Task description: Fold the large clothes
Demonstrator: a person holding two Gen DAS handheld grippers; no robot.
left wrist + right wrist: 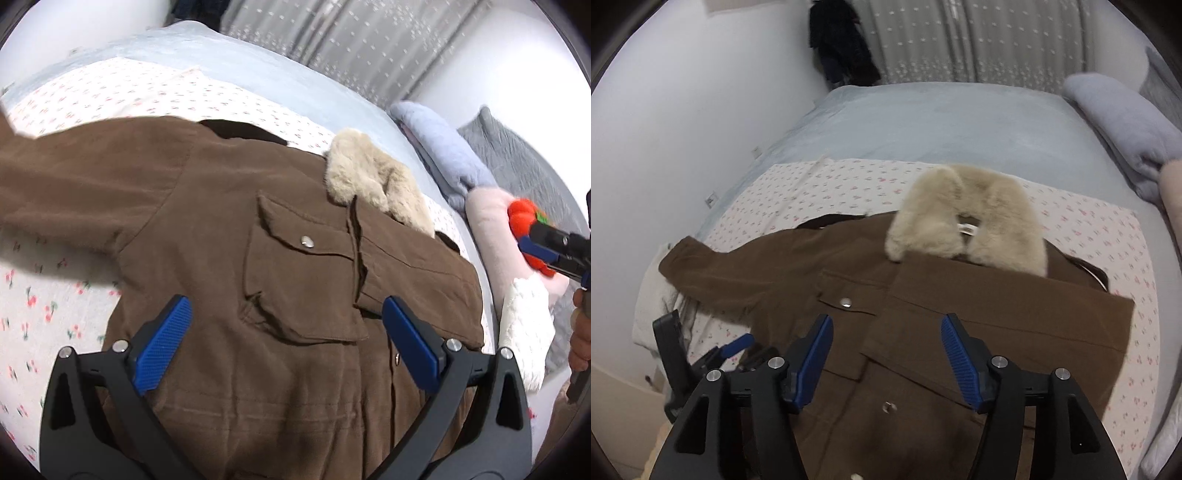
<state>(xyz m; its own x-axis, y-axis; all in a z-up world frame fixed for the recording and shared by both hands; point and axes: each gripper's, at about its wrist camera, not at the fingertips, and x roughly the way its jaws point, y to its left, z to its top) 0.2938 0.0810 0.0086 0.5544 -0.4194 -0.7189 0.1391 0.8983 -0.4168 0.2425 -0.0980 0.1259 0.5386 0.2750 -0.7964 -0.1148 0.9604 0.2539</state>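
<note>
Jacket [960,314], a brown suede-like coat, lay front-up across the middle of both frames on the bed [923,122]. Under it was a thin white sheet [820,188] printed with small red cherries, and beyond that a smooth pale blue cover. One sleeve [713,266] stretched flat toward the left of the right wrist view. A thick cream fur collar [967,218] curled in a horseshoe at the coat's top edge. A square chest pocket [299,273] with a pointed flap closed on a round metal snap [307,242]. The left tongs [288,343] hung spread wide above the coat's lower front, ribbed blue pads [162,343] holding nothing. The right tongs [886,354] were likewise spread and gripped nothing.
</note>
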